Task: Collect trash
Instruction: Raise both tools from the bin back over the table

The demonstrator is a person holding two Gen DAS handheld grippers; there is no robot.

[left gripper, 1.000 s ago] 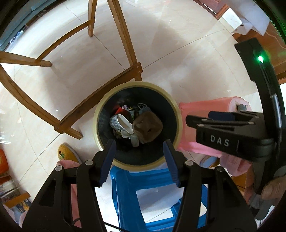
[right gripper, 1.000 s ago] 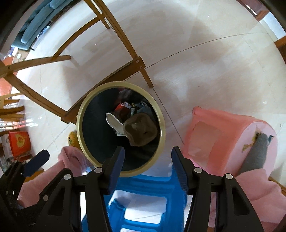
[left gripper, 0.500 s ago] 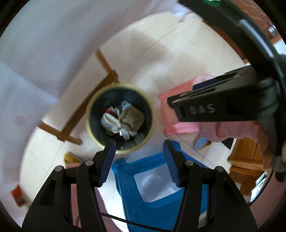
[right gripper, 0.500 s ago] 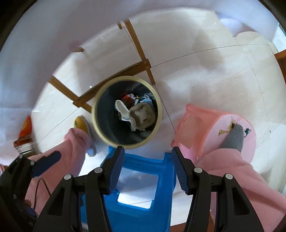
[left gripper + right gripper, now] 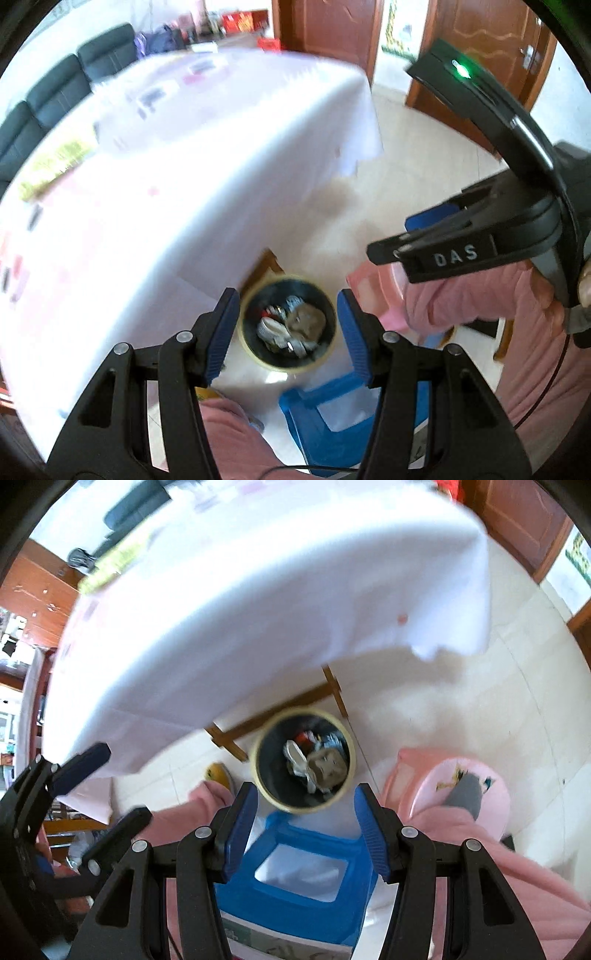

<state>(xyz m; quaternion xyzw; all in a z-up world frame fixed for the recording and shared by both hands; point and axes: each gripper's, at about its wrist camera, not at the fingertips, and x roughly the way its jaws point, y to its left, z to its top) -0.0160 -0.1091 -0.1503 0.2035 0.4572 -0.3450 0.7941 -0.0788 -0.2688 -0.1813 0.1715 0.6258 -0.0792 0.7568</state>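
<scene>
Your left gripper (image 5: 288, 325) and right gripper (image 5: 303, 818) both point steeply down, jaws apart, nothing held between them.

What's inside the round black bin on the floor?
The bin holds a brown crumpled lump, something white, and red and bluish scraps. Anything beneath that pile is covered.

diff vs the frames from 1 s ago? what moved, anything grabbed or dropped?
Both grippers rose away from the trash bin: it looks much smaller now, and the white-clothed table has come into view above it. Left gripper and right gripper stayed open and empty, nothing grabbed or released. Unchanged: the bin's contents, the blue stool and the pink stool beside it.
</scene>
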